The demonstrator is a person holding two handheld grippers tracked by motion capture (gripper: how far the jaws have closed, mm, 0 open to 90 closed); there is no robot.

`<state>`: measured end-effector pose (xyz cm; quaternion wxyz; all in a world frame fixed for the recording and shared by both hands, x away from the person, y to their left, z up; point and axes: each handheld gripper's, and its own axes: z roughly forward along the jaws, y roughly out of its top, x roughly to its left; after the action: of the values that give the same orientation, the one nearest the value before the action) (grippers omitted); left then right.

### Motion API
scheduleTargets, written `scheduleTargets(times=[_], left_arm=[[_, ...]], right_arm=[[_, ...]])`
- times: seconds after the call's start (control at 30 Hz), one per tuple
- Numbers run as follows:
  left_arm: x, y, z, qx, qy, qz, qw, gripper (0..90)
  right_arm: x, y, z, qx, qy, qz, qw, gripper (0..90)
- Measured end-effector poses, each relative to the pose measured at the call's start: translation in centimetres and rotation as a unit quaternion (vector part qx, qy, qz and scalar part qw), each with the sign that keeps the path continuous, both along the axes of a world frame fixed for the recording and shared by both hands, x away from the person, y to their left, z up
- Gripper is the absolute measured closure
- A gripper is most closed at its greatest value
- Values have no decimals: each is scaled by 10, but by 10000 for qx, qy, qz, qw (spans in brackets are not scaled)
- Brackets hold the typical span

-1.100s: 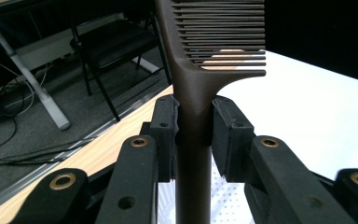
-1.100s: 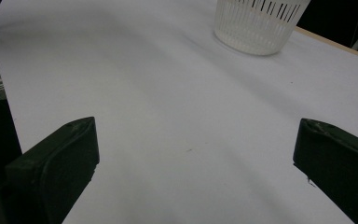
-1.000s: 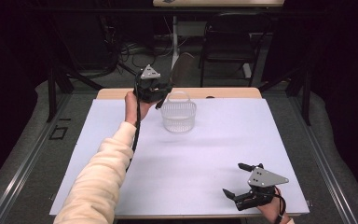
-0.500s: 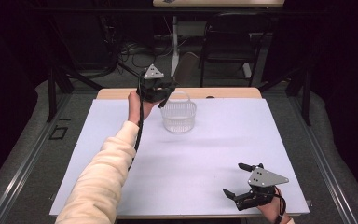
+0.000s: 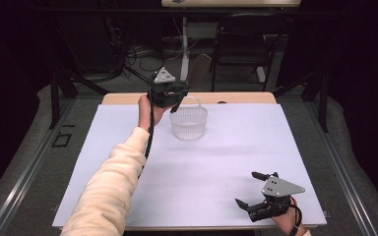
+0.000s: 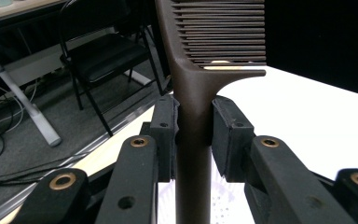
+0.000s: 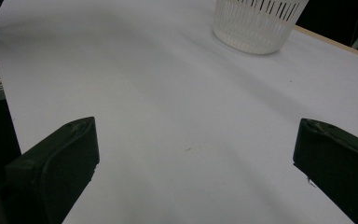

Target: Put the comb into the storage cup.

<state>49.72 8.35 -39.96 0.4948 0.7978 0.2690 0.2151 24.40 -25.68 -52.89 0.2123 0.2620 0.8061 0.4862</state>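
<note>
My left gripper (image 5: 173, 96) is held up at the far side of the table, just left of a white slotted basket (image 5: 188, 123). It is shut on the handle of a dark brown comb (image 6: 193, 88), whose teeth rise at the top of the left gripper view. In the high view the comb (image 5: 178, 103) hangs over the basket's left rim. My right gripper (image 5: 246, 188) rests near the front right of the white table cover (image 5: 236, 142), open with nothing between its jaws. The basket (image 7: 256, 23) stands far ahead of it.
A black folding chair (image 5: 241, 44) and a table leg (image 5: 183, 44) with cables stand on the floor beyond the table. The wooden table edge (image 5: 236, 98) shows behind the basket.
The left gripper with the comb has shifted slightly right, closer over the basket's rim. The right gripper has not moved.
</note>
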Motion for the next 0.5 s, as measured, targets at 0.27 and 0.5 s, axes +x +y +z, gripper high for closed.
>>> scheduleTargets(times=[0.27,0.5], left_arm=[[2,-4,-5,-45,17,-25,10000,719],[5,-6,-8,-82,18,-39,10000,719]], right_arm=[[0,0,0,8,-11,-4,10000,0],[0,0,0,-11,8,-9,10000,0]])
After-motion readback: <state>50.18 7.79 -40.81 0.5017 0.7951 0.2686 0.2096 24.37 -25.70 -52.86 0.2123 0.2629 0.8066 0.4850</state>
